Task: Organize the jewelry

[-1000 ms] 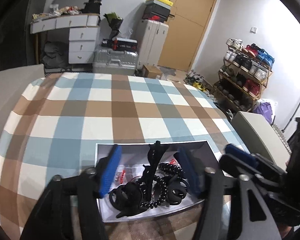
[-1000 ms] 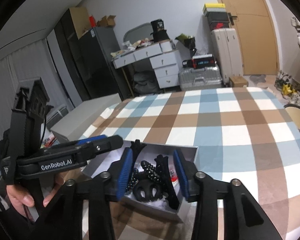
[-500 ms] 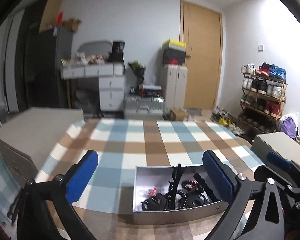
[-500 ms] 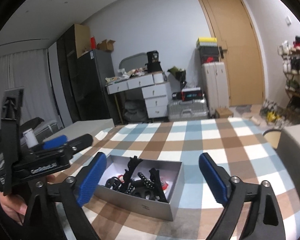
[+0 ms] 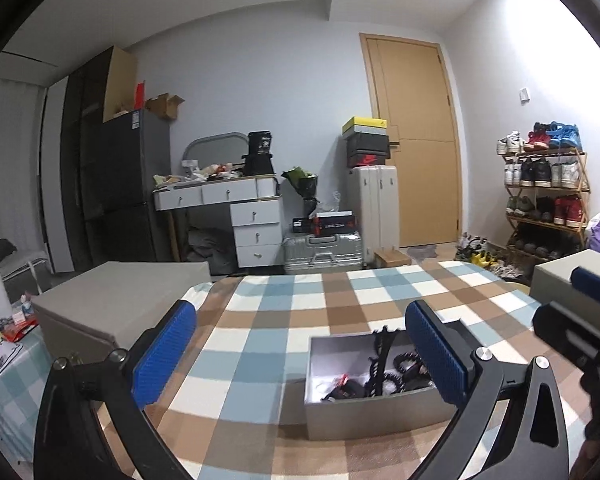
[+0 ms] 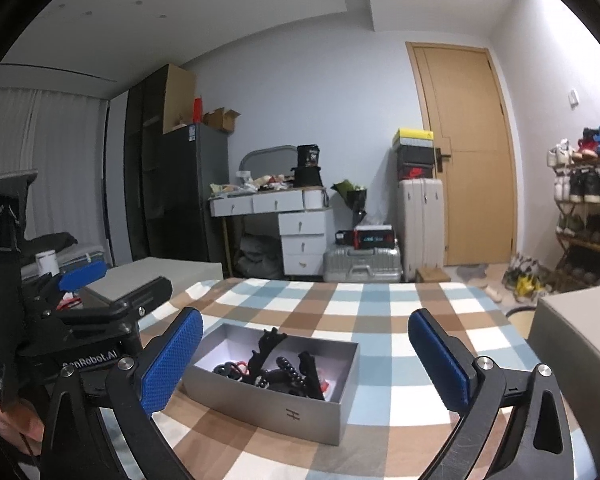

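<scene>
**Two empty claws, one tangled box**

Both claws are spread wide and hold nothing: the left gripper (image 5: pixel 300 354) and the right gripper (image 6: pixel 306 356) hover level, short of the open grey cardboard box (image 6: pixel 284 410) on the blue, brown and white checked tablecloth (image 6: pixel 384 300). Inside lies a heap of black hair clips and coiled ties (image 6: pixel 278 370). Judged risk: closing on that knot could lift several interlocked pieces together, or drag the light box across the cloth.
</scene>
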{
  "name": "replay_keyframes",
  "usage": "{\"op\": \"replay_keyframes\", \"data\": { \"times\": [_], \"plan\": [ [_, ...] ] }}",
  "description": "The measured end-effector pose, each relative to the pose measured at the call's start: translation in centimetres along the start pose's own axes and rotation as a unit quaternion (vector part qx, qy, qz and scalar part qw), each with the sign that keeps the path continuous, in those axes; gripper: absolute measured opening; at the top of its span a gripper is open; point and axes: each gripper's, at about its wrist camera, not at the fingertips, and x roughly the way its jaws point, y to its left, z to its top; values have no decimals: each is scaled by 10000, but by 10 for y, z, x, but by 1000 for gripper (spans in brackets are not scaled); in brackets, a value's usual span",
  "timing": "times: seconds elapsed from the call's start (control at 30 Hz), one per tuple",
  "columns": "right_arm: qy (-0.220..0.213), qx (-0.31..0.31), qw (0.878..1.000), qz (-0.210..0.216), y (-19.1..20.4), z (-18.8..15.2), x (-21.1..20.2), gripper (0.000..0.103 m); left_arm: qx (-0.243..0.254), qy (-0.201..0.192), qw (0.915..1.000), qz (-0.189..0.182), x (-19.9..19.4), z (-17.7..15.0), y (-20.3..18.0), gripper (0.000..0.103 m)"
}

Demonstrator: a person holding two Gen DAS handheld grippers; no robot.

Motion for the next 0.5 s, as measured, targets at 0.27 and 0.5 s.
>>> {"op": "replay_keyframes", "data": {
  "times": [0.27, 0.5],
  "plan": [
    [94, -204, 9994, -253, 3, -12, 3, 103, 12, -87, 10000, 8, -5, -7, 1, 102],
    [250, -190, 9990, -328, 1, -16, 10, 103, -41, 50, 10000, -54, -3, -15, -1, 102]
  ]
}}
